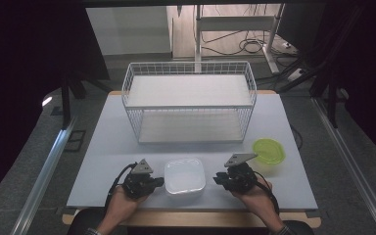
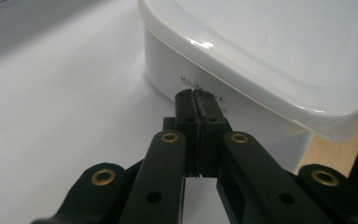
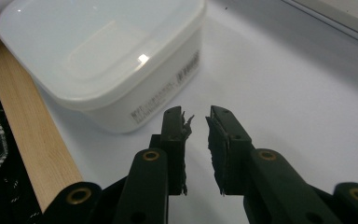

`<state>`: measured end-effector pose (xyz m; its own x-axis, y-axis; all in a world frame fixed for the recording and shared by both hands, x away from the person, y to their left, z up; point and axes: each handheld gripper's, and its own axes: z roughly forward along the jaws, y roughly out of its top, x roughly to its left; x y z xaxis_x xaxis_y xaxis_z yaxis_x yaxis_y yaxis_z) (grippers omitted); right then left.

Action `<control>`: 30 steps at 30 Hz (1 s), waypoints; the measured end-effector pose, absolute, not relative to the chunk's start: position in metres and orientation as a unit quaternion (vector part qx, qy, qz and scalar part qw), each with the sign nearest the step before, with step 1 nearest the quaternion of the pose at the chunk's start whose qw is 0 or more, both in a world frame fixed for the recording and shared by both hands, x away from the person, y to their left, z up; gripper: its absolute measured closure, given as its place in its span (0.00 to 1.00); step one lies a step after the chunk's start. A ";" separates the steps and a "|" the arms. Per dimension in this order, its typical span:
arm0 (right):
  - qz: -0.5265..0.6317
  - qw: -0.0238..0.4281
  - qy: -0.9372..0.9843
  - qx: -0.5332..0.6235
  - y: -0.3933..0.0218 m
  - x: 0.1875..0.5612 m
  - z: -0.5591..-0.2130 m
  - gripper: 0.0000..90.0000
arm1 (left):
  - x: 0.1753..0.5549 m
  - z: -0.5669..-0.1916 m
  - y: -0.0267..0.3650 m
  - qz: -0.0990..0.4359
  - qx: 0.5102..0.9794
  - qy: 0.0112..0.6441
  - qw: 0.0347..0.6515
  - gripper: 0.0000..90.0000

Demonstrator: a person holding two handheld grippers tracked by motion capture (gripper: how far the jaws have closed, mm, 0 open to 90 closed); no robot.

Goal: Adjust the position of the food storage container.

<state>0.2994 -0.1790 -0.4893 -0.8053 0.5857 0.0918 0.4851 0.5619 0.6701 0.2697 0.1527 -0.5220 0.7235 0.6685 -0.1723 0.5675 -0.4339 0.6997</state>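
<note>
1. A pale grey rectangular surface [image 1: 103, 161] is carrying everything; a light wooden edge [image 1: 191, 219] is showing along its near side, and a grey floor is lying around it.
2. A white wire two-tier basket rack [image 1: 189, 100] is standing at the far middle of the surface; behind it a white wall, a white desk frame [image 1: 235, 24] and loose cables on the floor are showing, with the room going dark at both sides.
3. A white translucent square plastic container with a lid [image 1: 185, 176] is sitting near the front edge, between the two claws; the lid is on.
4. A lime-green round plastic lidded tub [image 1: 269, 152] is sitting to the right, well apart from the container and just beyond the right claw.
5. The left claw [image 2: 196, 100] is clenched on nothing, its tips pressing together just at the container's printed side wall; whether they are touching it I cannot tell.
6. The right claw [image 3: 196, 119] is standing released with a narrow gap between its pads; it is pointing at the bare surface beside the container, near but apart.
</note>
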 end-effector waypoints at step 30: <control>0.385 0.112 0.856 0.327 -0.200 0.299 -0.485 0.41 | 0.270 -0.511 0.158 0.112 0.847 0.331 0.401 0.30</control>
